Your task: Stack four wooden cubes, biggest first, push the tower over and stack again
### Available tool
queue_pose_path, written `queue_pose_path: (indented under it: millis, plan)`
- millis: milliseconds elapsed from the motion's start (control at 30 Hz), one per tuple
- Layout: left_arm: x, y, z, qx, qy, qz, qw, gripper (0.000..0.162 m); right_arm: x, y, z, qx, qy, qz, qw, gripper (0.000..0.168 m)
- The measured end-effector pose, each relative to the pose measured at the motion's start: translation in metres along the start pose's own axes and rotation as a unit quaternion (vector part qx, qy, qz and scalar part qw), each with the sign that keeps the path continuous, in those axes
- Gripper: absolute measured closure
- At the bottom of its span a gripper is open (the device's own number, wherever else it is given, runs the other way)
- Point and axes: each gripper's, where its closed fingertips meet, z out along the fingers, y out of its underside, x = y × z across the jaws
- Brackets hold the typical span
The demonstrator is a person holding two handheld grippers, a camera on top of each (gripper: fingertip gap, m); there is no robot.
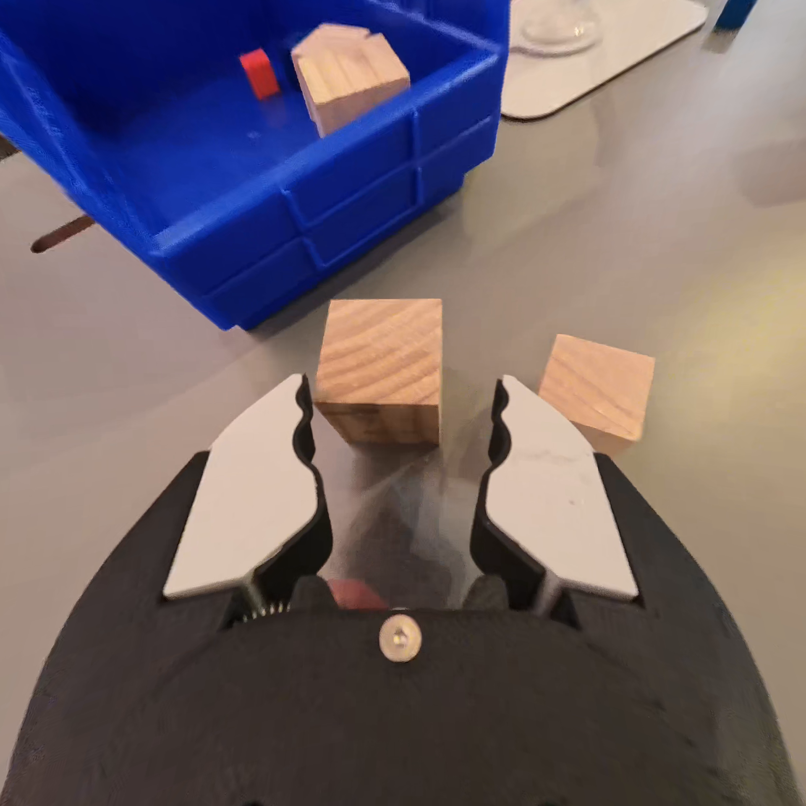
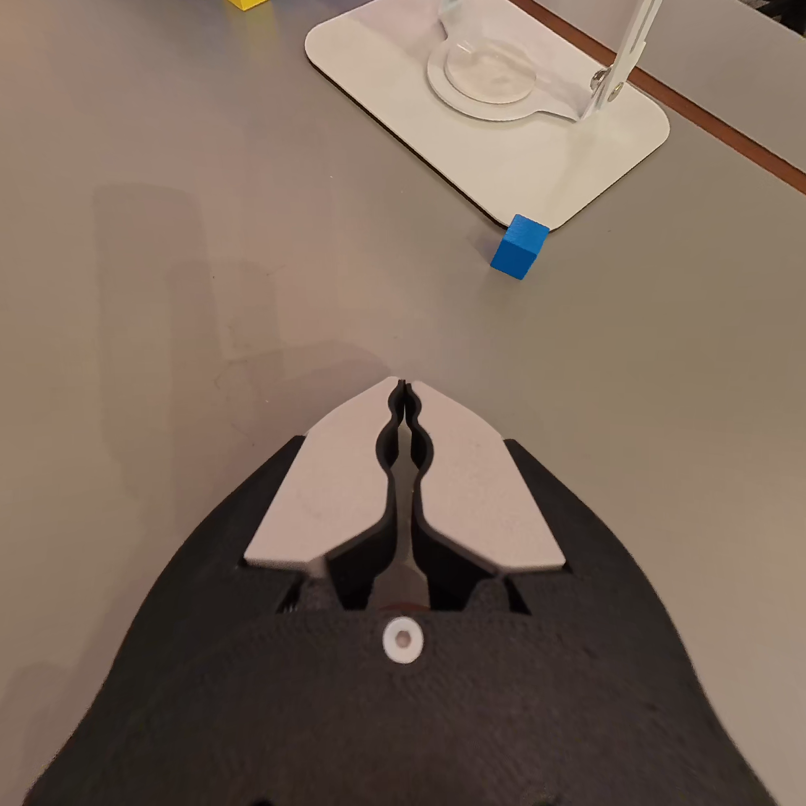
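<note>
In the left wrist view a plain wooden cube (image 1: 380, 370) stands on the grey table just past my fingertips. My left gripper (image 1: 401, 384) is open, its left finger close to the cube's left edge, its right finger apart from it. A second wooden cube (image 1: 595, 388) lies to the right, partly behind the right finger. A larger wooden cube (image 1: 349, 83) sits inside a blue bin (image 1: 349, 209), beside a small red block (image 1: 261, 72). In the right wrist view my right gripper (image 2: 402, 384) is shut and empty above bare table.
A white base plate (image 2: 501, 144) with a glass dish (image 2: 488, 74) and a white post lies at the back right; it also shows in the left wrist view (image 1: 567, 74). A small blue cube (image 2: 519, 246) touches its near corner. A yellow block (image 2: 246, 3) sits at the far edge. The gap from one gripper's tips to the other's is roughly 45 cm. The small red block (image 1: 261, 72) is about 30 cm from my left fingertips and 45 cm from my right.
</note>
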Motion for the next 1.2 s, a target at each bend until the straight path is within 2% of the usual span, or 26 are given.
queue_pose_path:
  millis: [100, 133, 233, 300, 367, 500, 667, 800, 967, 1100, 1200]
  plan:
    - [-0.004, 0.007, 0.018, -0.041, 0.007, 0.006, 0.999, 0.089, -0.001, 0.000, 0.001, -0.002, -0.002, -0.002, 1.000, 0.168]
    - [-0.007, 0.006, 0.022, -0.041, 0.000, 0.017, 0.999, 0.101, -0.002, 0.000, 0.001, -0.002, -0.002, -0.002, 1.000, 0.168]
    - [-0.005, -0.003, 0.029, -0.034, 0.017, 0.023, 0.999, 0.102, -0.001, 0.000, 0.000, 0.000, -0.003, -0.001, 1.000, 0.168]
    - [-0.004, -0.018, 0.028, -0.024, 0.009, 0.020, 0.999, 0.102, 0.000, 0.000, -0.001, 0.000, -0.003, 0.000, 1.000, 0.168]
    - [0.015, -0.050, 0.023, 0.012, 0.022, 0.043, 0.999, 0.102, 0.001, 0.000, -0.001, 0.002, -0.007, 0.003, 1.000, 0.168]
    - [0.089, -0.123, 0.023, 0.064, 0.083, 0.099, 0.990, 0.102, 0.006, 0.008, -0.003, -0.007, -0.013, 0.003, 1.000, 0.168]
    - [0.220, -0.161, 0.076, 0.071, 0.212, 0.135, 0.965, 0.102, 0.020, 0.013, -0.011, 0.000, -0.016, 0.023, 1.000, 0.168]
    - [0.309, -0.169, 0.115, 0.067, 0.294, 0.144, 0.943, 0.102, 0.038, 0.023, -0.019, -0.001, -0.006, 0.037, 0.999, 0.168]
    - [0.380, -0.159, 0.140, 0.035, 0.343, 0.186, 0.920, 0.102, 0.049, 0.027, -0.025, 0.005, -0.006, 0.050, 0.999, 0.168]
    - [0.399, -0.142, 0.154, 0.004, 0.336, 0.219, 0.916, 0.102, 0.047, 0.028, -0.025, 0.003, -0.011, 0.045, 0.999, 0.168]
    - [0.399, -0.138, 0.156, 0.001, 0.333, 0.211, 0.919, 0.102, 0.044, 0.027, -0.024, 0.000, -0.015, 0.040, 0.999, 0.168]
